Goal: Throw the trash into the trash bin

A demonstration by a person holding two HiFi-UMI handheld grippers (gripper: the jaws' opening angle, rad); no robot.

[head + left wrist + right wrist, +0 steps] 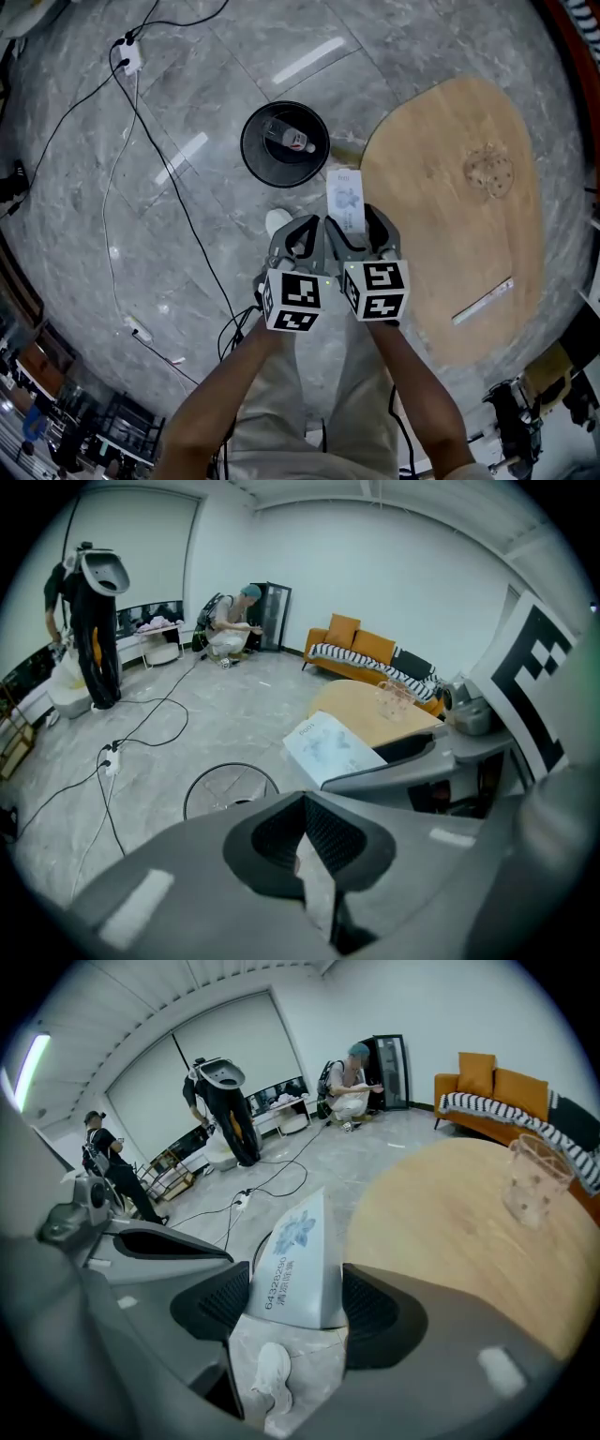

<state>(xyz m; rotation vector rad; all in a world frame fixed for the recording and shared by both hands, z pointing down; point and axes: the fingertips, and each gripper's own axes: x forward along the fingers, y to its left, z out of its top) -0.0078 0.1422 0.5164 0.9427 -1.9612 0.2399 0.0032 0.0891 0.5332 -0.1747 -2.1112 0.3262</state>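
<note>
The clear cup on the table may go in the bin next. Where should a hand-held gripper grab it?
The clear cup stands upright on the wooden table, so come in level from the side and close across its wall just under the wider rim. Squeeze gently; it probably flexes.

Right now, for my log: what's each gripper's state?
Left gripper: shut, empty.
Right gripper: shut on the packet.

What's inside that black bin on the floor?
One clear plastic bottle lies in the black bin. What lies under the bottle is covered. The white packet is outside it, clamped in the jaws of the right gripper.
</note>
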